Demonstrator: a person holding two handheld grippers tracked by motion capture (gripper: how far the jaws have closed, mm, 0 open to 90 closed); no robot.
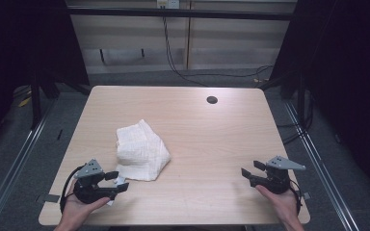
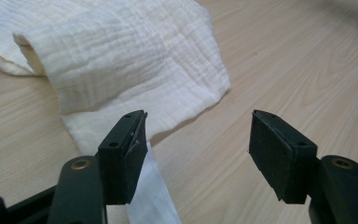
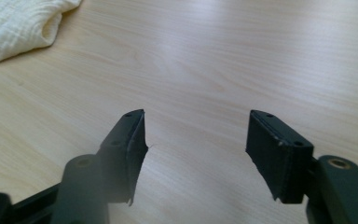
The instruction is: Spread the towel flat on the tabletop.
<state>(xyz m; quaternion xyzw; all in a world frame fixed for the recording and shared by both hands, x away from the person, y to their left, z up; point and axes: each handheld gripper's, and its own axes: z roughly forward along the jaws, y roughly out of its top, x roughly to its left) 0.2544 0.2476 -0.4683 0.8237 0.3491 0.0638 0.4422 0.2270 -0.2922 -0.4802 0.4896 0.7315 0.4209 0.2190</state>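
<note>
under the left gripper point(image 2: 198, 154), released like the right gripper point(image 3: 196, 154), the cloth's point(image 2: 135, 65) near edge hides.

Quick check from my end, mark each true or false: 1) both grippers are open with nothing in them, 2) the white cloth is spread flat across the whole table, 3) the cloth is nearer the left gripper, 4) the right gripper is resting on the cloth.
1) True. The left gripper and the right gripper both have their jaws wide apart, nothing between them.
2) False. The white cloth lies bunched and folded in a heap on the left half of the table.
3) True. A thin edge of the cloth lies right by one of the left gripper's jaws in the left gripper view.
4) False. The right gripper is over bare wood, well clear of the cloth.
</note>
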